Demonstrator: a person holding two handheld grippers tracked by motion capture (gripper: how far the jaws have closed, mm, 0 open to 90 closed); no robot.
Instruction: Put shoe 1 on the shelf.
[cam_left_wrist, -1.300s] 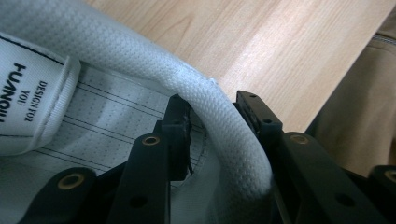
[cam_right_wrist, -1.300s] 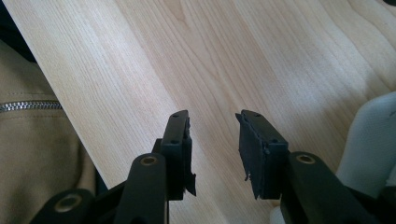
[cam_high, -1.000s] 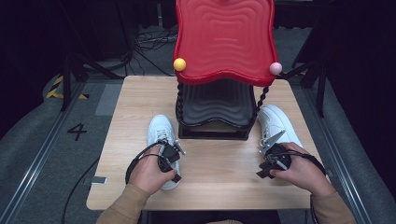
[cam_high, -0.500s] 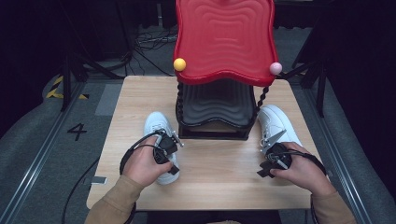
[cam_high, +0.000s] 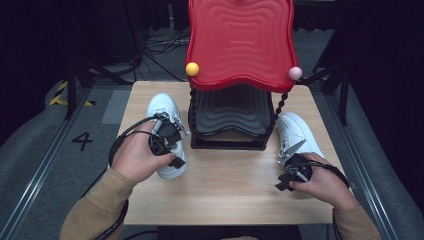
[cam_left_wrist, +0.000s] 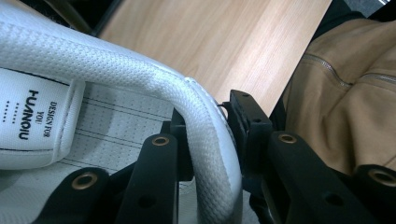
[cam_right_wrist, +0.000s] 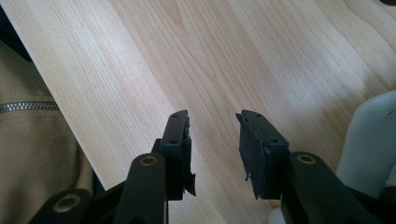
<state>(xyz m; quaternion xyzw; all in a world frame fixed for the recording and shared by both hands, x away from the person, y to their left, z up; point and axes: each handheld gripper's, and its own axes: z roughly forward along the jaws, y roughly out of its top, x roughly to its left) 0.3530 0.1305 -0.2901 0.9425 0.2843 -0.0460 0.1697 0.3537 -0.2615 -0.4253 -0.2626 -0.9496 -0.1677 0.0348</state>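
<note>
While two white sneakers flank one rack (cam_high: 230, 120), left claw (cam_left_wrist: 210, 140) clenches the left sneaker (cam_high: 165, 107) collar; right claw (cam_right_wrist: 214, 140), released, hovers over bare surface (cam_high: 235, 185) beside the right sneaker (cam_high: 295, 130).

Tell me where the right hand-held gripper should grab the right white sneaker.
Probably the padded heel collar: on the right white sneaker the opening faces up with the heel toward the person. Bring the right hand-held gripper down from above, one jaw inside and one outside the rim, as the left hand-held gripper straddles the left sneaker's collar.
</note>
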